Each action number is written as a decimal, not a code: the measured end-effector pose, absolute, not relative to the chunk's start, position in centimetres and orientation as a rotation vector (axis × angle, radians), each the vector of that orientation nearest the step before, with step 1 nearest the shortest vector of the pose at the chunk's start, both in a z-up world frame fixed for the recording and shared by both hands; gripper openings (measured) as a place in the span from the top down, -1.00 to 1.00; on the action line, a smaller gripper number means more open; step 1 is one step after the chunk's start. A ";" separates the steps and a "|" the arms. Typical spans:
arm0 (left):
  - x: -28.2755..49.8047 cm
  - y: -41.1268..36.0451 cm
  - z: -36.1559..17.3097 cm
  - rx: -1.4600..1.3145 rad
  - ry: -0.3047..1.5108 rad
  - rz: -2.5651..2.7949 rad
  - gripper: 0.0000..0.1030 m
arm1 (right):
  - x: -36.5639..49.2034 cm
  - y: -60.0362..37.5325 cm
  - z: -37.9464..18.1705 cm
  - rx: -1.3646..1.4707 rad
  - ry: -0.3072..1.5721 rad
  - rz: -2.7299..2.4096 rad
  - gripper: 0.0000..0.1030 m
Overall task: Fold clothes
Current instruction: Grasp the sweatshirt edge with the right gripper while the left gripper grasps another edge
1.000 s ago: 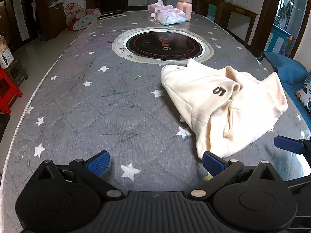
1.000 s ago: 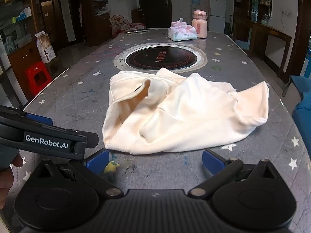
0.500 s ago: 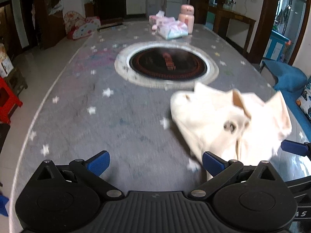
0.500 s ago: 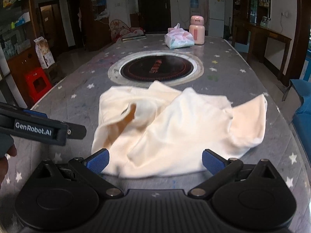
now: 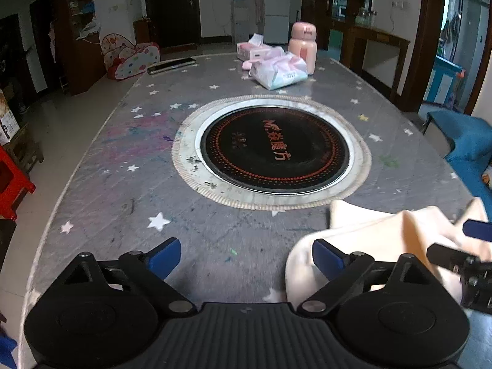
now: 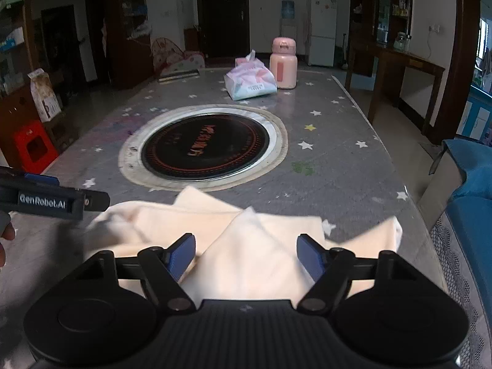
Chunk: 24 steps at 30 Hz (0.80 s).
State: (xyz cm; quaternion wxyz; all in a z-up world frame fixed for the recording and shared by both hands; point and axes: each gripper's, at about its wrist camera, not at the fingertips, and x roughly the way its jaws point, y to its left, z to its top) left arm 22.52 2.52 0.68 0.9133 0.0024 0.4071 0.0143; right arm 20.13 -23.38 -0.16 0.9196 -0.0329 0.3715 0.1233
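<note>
Right wrist view: right gripper (image 6: 246,253) fingers spread wide over crumpled cream garment (image 6: 252,246) on starry table (image 6: 338,166). Left gripper (image 5: 246,255) also agape, garment beside its right finger.

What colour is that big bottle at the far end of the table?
The bottle is pale pink with a darker pink label, clearest in the right wrist view.
</note>
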 end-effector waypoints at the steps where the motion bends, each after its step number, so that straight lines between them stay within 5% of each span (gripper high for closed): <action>1: 22.9 2.5 0.3 0.002 0.849 0.022 -0.76 | 20.8 -23.3 -0.4 -0.069 0.774 0.256 -0.28; 8: 23.8 2.1 -1.3 -0.023 0.901 -0.062 -0.37 | 24.1 -22.4 -2.5 -0.095 0.846 0.271 -0.09; 15: 23.4 2.2 -2.1 -0.068 0.930 -0.130 0.41 | 24.0 -23.8 -3.1 -0.063 0.868 0.261 0.76; 24: 21.5 2.1 -1.6 -0.057 0.896 -0.151 0.69 | 21.1 -26.3 0.4 -0.031 0.755 0.239 0.85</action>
